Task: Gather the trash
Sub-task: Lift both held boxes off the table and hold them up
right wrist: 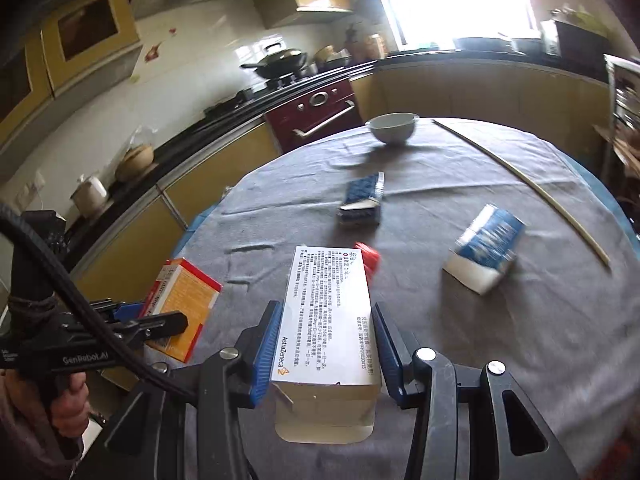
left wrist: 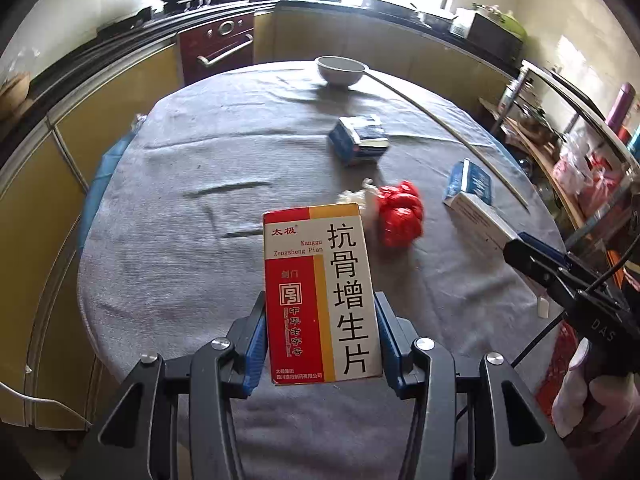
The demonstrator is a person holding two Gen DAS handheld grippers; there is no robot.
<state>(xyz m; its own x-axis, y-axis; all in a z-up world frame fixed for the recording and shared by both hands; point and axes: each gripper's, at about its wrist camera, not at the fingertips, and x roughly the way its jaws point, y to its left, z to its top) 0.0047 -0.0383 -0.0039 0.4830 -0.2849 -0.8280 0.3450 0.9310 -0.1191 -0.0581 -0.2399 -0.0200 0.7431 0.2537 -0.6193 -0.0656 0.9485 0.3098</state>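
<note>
Left gripper [left wrist: 320,336] clamped on red-and-white medicine box [left wrist: 320,292], lifted above grey-clothed table [left wrist: 180,240] | right gripper [right wrist: 324,344] clamped on white AstraZeneca box [right wrist: 328,312] | blue cartons, red wrapper [left wrist: 400,220] lie beyond

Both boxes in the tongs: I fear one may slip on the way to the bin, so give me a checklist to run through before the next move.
1. Left tongs clamp the red and white medicine box on both sides: ok.
2. Right tongs grip the white AstraZeneca box on both sides: ok.
3. White box intact: not ok, its near end flap hangs open.
4. Both boxes lifted off the grey tablecloth: cannot tell.
5. Trash bin in view to aim for: not ok, neither camera shows one.
6. Table cleared: not ok, two blue boxes and a red crumpled wad remain.
</note>
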